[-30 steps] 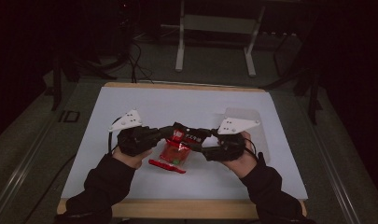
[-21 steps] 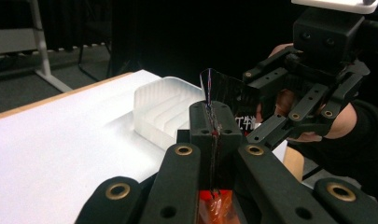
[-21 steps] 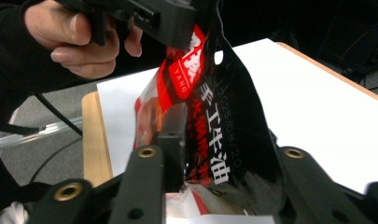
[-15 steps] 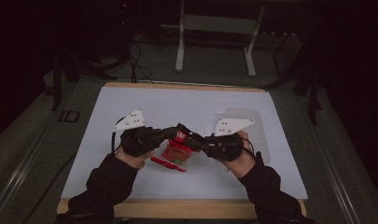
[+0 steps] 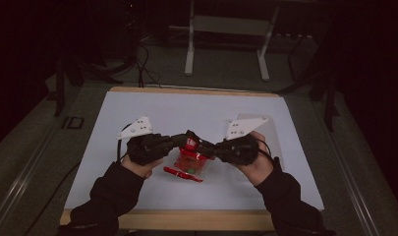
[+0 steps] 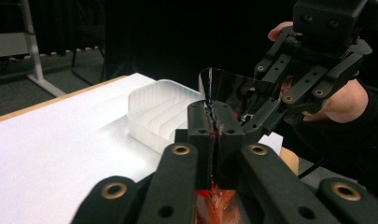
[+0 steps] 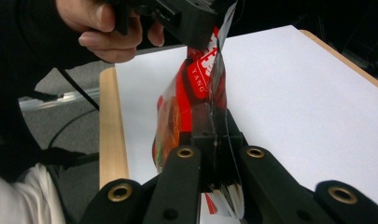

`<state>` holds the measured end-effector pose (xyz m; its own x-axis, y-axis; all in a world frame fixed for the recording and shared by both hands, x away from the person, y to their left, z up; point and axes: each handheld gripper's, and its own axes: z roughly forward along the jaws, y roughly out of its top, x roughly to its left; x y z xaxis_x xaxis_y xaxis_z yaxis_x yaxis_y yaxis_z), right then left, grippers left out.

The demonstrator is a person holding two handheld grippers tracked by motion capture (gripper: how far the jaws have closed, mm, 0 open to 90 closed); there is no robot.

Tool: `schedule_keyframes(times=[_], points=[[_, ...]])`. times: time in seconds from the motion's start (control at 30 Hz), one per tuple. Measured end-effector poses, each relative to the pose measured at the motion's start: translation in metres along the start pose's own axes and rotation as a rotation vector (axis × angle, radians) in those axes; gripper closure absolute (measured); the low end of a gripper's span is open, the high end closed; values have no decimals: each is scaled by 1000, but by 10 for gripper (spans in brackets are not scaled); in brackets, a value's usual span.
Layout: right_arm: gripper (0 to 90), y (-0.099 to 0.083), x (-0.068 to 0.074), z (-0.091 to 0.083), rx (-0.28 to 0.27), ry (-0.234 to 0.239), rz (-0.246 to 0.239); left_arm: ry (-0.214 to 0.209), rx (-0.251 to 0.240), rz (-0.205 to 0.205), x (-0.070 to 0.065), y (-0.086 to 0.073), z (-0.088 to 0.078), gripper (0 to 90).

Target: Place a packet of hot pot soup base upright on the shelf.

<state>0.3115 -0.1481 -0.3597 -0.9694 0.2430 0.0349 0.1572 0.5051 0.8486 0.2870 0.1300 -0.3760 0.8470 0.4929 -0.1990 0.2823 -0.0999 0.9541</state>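
Observation:
A red snack bag [image 5: 190,161] stands on the white table mat [image 5: 137,110], held by its top between both grippers. My left gripper [image 5: 185,139] is shut on the bag's upper edge; in the left gripper view its jaws [image 6: 215,126] pinch the film [image 6: 224,86] and have just eased open a touch. My right gripper [image 5: 202,147] is shut on the same top edge from the other side. In the right gripper view its jaws [image 7: 213,137] clamp the bag [image 7: 196,88] just below the left gripper [image 7: 186,18]. A torn red strip [image 5: 183,174] lies in front of the bag.
A clear ribbed plastic tray [image 6: 158,109] sits on the mat behind the right hand [image 5: 258,164]. The mat's wooden front edge [image 5: 186,219] runs below the forearms. A metal stand [image 5: 226,24] is on the floor beyond the table.
My right gripper has moved left to the bag's top and shut on it, meeting the left gripper. The left hand has stayed put.

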Motion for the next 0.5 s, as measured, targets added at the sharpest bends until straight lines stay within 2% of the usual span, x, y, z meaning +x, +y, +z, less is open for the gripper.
schedule_keyframes(times=[0.07, 0.1, 0.13, 0.2, 0.23, 0.27, 0.3, 0.43, 0.5], points=[[900, 1, 0, -1, 4, 1, 0, 1, -6, 16, -2, 2, -1, 842], [900, 3, -1, -5, 5, 4, -5, -1, -13, 17, -2, 3, -1, 803], [900, 4, -2, -7, 4, 4, -1, 5, -16, 12, -3, 5, -2, 744], [900, 7, -4, -13, 0, -4, -17, 59, -27, 27, -7, 9, -6, 601], [900, 7, -4, -13, 0, -4, -17, 59, -27, 27, -7, 9, -6, 531], [900, 9, -5, -18, -7, -5, -19, 71, -47, 30, -8, 12, -11, 531], [900, 14, -7, -27, -16, -17, -39, 72, -52, 37, -9, 14, -14, 457], [900, 22, -13, -50, -29, -45, -53, 67, -41, 36, -9, 15, -20, 326], [900, 25, -15, -61, -36, -64, -65, 45, -18, 35, -8, 13, -21, 260]])
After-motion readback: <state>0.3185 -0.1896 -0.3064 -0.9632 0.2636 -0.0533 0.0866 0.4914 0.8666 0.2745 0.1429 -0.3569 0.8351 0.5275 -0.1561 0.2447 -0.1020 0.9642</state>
